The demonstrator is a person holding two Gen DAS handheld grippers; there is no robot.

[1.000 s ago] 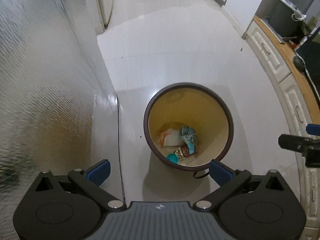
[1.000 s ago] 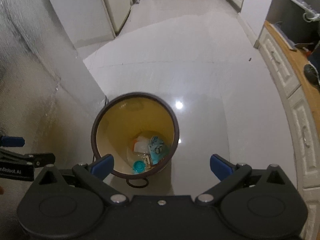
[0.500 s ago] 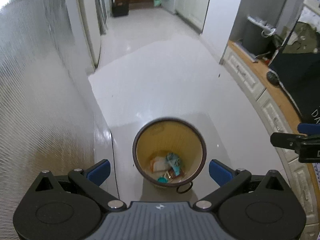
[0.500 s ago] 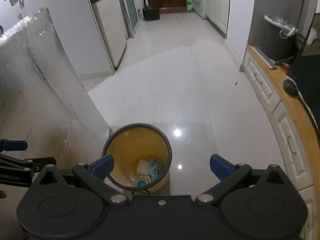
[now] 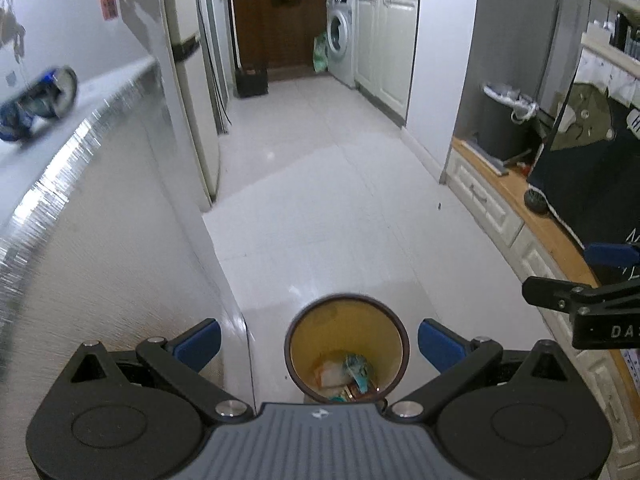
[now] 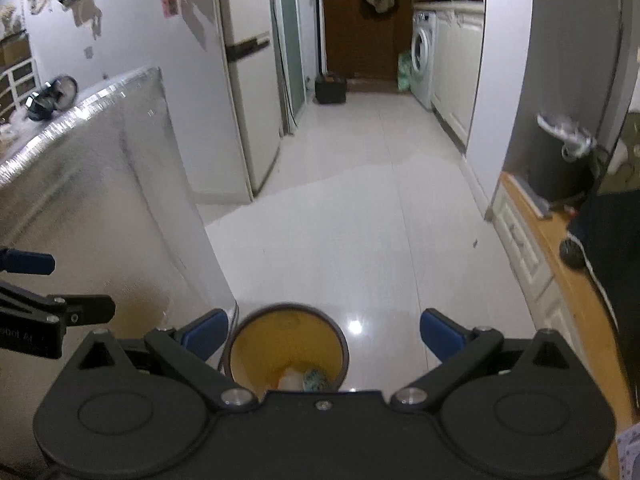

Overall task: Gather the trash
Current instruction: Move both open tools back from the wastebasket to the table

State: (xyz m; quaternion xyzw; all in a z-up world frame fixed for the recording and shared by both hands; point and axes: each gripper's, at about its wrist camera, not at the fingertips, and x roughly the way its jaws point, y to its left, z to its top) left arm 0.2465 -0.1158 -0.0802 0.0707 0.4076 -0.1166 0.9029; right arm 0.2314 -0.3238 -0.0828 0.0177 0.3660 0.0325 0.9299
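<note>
Trash bin [image 5: 346,344] stands on the white tiled floor [image 5: 340,208], just beside the corner of the foil-covered bench [image 5: 100,248]. Round, dark brown rim, yellow inside, open top. A small ring handle shows at its near side in the left wrist view only (partly hidden by the gripper body).

Inside the bin, on the bottom: a white wrapper [image 5: 330,372], a teal crumpled packet [image 5: 359,366] next to it, plus some brownish scraps nearer the camera, too small to identify. In the right wrist view the same bin [image 6: 286,344] shows the white piece and the teal one at the frame's lower edge; the rest is hidden.

Left hand-held gripper [image 5: 318,340]: blue pads spread wide, nothing between them, bin seen between the fingers from above. Right hand-held gripper [image 6: 324,332]: also spread wide and empty, bin sits toward its left finger. Each gripper shows at the edge of the other's view, so they are side by side above the bin.

On the bench top, far from the bin: a crushed blue can [image 5: 40,100] lying on its side (blurred in the left view, darker in the right view [image 6: 52,96]).

Beyond the bin the floor runs to a washing machine [image 5: 341,38] and a dark wooden door [image 5: 276,16].
</note>
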